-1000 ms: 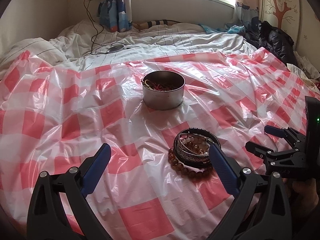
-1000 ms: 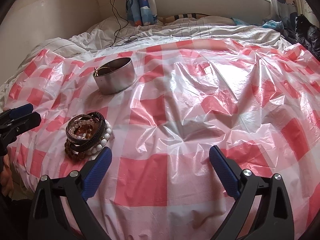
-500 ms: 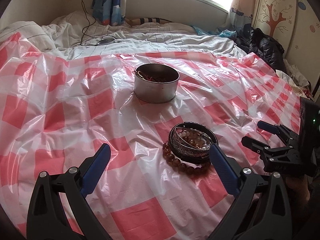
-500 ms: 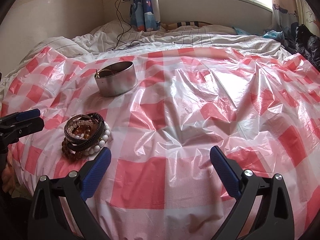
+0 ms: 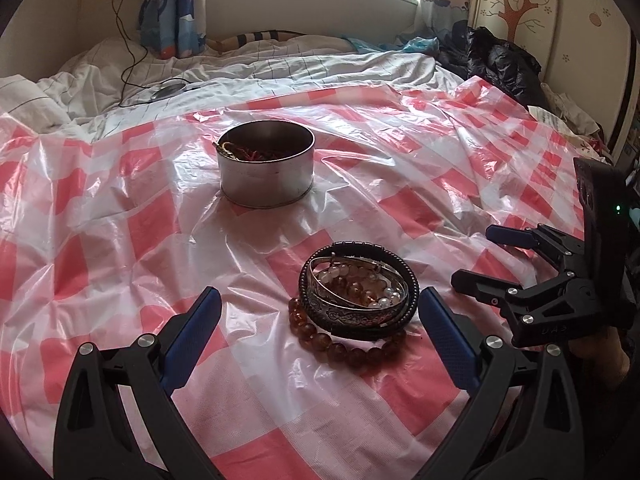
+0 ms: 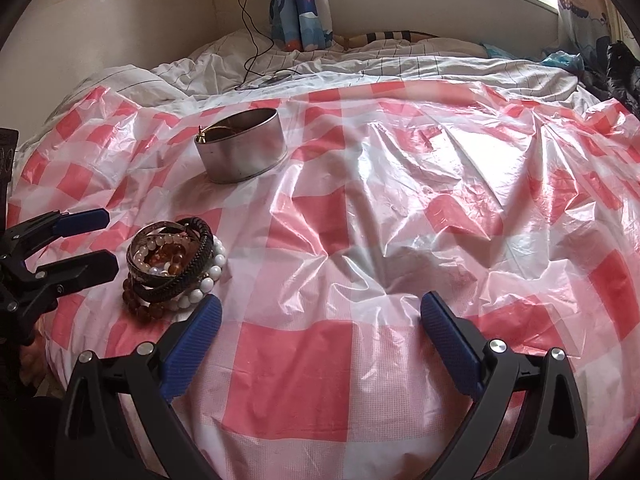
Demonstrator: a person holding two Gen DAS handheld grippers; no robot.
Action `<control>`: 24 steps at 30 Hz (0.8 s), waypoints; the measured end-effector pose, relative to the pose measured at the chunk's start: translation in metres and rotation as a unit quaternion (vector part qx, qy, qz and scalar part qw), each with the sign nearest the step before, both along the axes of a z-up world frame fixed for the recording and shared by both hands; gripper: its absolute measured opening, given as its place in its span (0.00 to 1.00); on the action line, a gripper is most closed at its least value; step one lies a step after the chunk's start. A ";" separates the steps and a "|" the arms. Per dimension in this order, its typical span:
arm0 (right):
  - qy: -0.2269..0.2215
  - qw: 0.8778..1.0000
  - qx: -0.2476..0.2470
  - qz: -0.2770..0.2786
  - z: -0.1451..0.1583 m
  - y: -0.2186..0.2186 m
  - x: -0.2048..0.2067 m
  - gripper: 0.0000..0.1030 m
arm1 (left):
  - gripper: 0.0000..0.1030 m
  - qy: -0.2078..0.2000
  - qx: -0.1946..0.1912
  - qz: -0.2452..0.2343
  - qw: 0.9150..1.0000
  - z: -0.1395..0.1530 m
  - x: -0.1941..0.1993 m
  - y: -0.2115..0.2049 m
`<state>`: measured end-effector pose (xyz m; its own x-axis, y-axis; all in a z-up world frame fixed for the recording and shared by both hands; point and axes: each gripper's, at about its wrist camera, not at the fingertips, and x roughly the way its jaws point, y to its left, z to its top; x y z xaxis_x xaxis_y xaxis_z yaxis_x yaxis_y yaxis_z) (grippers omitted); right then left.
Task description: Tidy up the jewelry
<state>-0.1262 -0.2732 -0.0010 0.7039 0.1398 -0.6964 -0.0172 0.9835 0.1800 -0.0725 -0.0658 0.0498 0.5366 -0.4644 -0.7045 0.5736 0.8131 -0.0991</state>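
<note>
A stack of bracelets (image 5: 356, 300) lies on the red-and-white checked plastic sheet (image 5: 120, 232): amber beads, a silver bangle, a black braided band, and white beads on its far side. My left gripper (image 5: 319, 304) is open, with the stack just ahead, nearer its right finger. Behind stands a round metal tin (image 5: 266, 164) holding red and gold jewelry. My right gripper (image 6: 320, 306) is open over bare sheet, with the bracelets (image 6: 172, 260) to its left and the tin (image 6: 240, 152) further back. Each gripper shows in the other's view: right gripper (image 5: 478, 256), left gripper (image 6: 106, 242).
The sheet covers a bed with rumpled white bedding (image 5: 280, 64) behind it. A black cable (image 5: 124, 60) runs from a wall plug to a small device on the bedding. A black jacket (image 5: 500, 60) lies at the far right. The bed's edge drops off at the left (image 6: 40, 344).
My left gripper has come closer to the bracelet stack, which now sits larger between its fingers. The right gripper has shifted slightly. Both stay open.
</note>
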 end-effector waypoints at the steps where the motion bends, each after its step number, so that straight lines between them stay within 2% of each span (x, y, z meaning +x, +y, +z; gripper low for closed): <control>1: -0.001 1.000 0.000 0.000 0.000 0.000 0.000 0.93 | 0.92 0.001 -0.001 0.001 1.000 0.000 0.001 0.000; 7: -0.004 1.000 0.024 0.002 0.000 -0.005 -0.002 0.93 | 0.92 0.025 0.004 -0.017 1.000 -0.010 0.004 0.000; 11: -0.005 1.000 0.030 0.003 -0.001 -0.007 -0.002 0.93 | 0.92 0.050 -0.026 -0.039 0.998 -0.015 0.002 0.006; 12: -0.005 1.000 0.030 0.003 0.000 -0.007 -0.002 0.93 | 0.92 0.049 -0.023 -0.042 0.998 -0.016 0.000 0.006; 17: -0.004 0.999 0.035 0.003 -0.001 -0.009 -0.002 0.93 | 0.92 0.046 0.016 -0.058 0.997 -0.027 -0.005 -0.003; 22: -0.006 0.999 0.042 0.004 -0.001 -0.011 -0.002 0.93 | 0.92 0.024 0.072 -0.059 0.995 -0.032 -0.003 -0.022; 24: -0.007 0.999 0.046 0.004 -0.001 -0.012 -0.003 0.93 | 0.92 0.014 0.082 -0.054 0.995 -0.031 0.000 -0.026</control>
<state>-0.1288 -0.2848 -0.0024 0.7121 0.2083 -0.6704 -0.0279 0.9626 0.2695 -0.0730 -0.0920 0.0191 0.4687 -0.3955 -0.7898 0.6575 0.7534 0.0130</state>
